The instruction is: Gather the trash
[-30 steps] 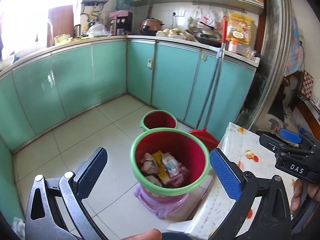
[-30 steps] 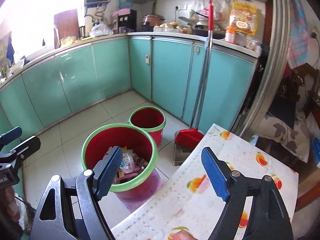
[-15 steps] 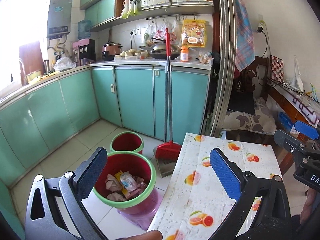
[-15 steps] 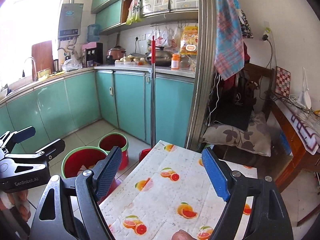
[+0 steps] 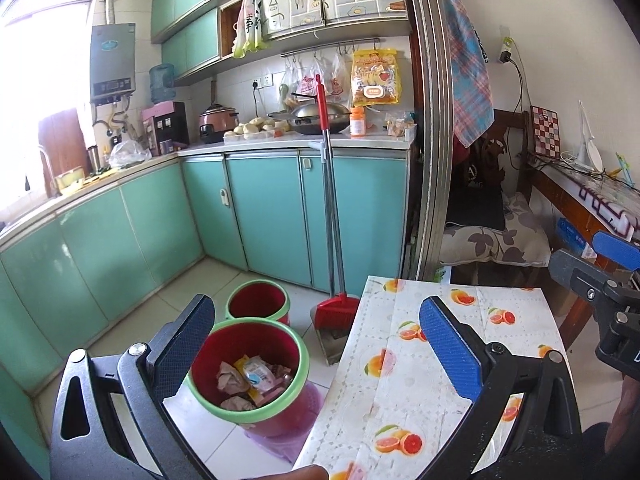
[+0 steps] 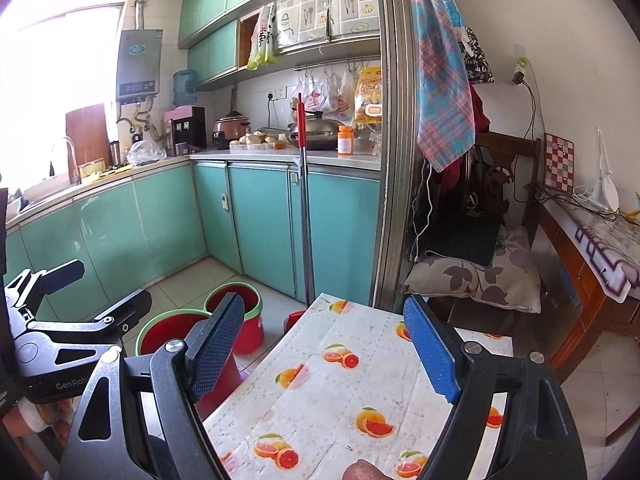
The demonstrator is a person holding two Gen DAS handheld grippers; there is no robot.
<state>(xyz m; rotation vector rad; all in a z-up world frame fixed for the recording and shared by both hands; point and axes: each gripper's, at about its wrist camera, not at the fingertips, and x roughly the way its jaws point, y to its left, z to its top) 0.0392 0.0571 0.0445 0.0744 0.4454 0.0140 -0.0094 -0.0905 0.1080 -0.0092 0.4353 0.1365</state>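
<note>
Hovering side by side above a small table (image 5: 404,392) covered in an orange-print cloth, two hand-held grippers face a teal-cabinet kitchen. Left gripper (image 5: 316,348) has its blue pads spread wide with nothing between them; right gripper (image 6: 324,344) is likewise released and empty, its jaws framing bare tablecloth. Collected trash (image 5: 250,380), crumpled paper and snack wrappers, lies in a heap inside a red bin with a green rim (image 5: 276,404), which stands on the tiled floor just left of the table's near edge, seemingly perched on a pale purple base. That spot looks chosen so scraps can be dropped straight off the table side. Its mouth points straight up, its long axis upright; the wrappers inside lie jumbled with no shared direction. A second, smaller red bin (image 5: 258,300) sits just beyond it, apparently empty. Farther right, a red broom and dustpan (image 5: 334,310) lean against the cabinets, handle nearly vertical. No loose trash shows on the visible tabletop, so the open jaws suggest both tools are between pickups, judging by this view alone.
</note>
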